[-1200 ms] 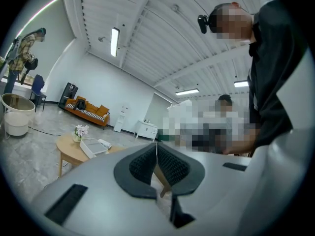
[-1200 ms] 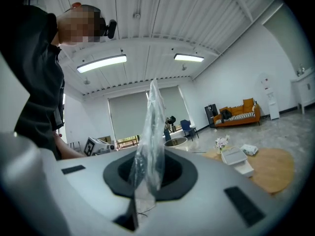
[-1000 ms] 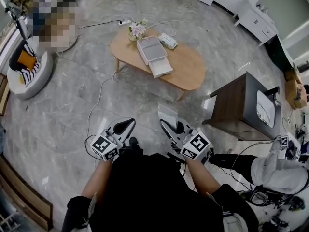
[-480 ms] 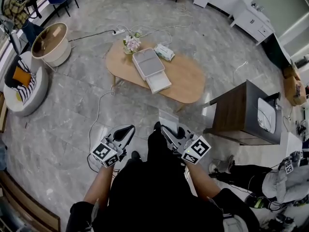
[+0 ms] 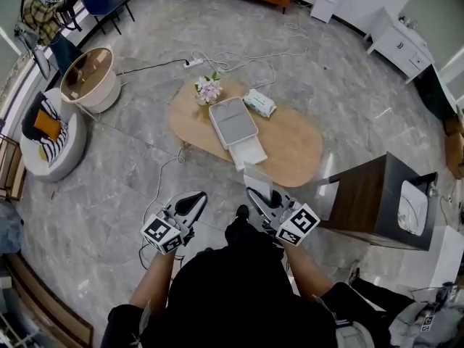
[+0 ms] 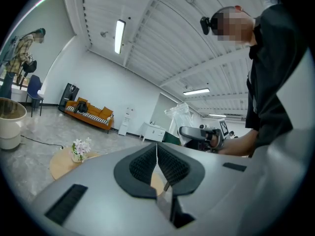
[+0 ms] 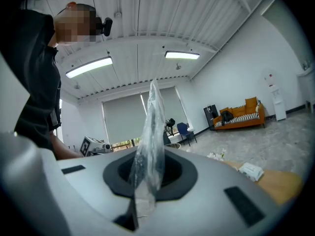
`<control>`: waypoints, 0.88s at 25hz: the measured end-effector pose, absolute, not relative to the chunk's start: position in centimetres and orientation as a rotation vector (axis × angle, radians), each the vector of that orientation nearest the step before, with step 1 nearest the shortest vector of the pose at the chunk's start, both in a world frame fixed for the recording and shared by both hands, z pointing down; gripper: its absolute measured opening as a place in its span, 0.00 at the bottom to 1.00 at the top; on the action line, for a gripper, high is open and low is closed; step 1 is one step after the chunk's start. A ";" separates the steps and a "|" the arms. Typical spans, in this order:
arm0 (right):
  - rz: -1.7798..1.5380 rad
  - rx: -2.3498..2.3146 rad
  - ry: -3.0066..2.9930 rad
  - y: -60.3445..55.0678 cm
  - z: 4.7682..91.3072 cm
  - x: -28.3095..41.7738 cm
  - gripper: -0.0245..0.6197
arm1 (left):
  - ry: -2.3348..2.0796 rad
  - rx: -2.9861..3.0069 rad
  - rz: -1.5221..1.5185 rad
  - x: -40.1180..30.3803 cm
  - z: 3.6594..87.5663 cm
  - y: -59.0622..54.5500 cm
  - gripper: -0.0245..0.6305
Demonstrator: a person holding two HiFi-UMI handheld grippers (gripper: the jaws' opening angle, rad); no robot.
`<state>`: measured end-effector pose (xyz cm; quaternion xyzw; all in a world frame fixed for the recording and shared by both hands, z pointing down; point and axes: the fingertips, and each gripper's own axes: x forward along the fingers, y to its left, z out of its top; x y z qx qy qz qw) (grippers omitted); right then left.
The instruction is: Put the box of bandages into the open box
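An open white box (image 5: 232,121) lies on the oval wooden table (image 5: 293,147), its lid (image 5: 249,153) folded out toward me. My right gripper (image 5: 255,192) is shut on a flat pack in clear plastic wrap (image 5: 257,179) and holds it upright above the floor, short of the table's near edge. In the right gripper view the wrap (image 7: 150,141) sticks up from between the closed jaws of that gripper (image 7: 146,176). My left gripper (image 5: 194,199) hangs level with it to the left. Its pads (image 6: 170,163) meet with nothing between them.
On the table also stand a small vase of flowers (image 5: 208,89) and a wrapped packet (image 5: 259,103). A dark cabinet (image 5: 377,194) stands right of the table. Cables (image 5: 239,60) trail over the floor behind it. A round tub table (image 5: 90,78) and an armchair (image 5: 47,133) are at the left.
The table has come closer as the person walks toward it. Both grippers stay in front of the body, the right one still holding the wrapped pack.
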<state>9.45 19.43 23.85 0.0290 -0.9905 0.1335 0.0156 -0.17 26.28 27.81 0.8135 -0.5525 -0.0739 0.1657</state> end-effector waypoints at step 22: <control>0.512 0.174 -3.032 -3.5 27.9 4.5 0.09 | -1.539 2.303 -0.191 -8.4 28.8 2.7 0.07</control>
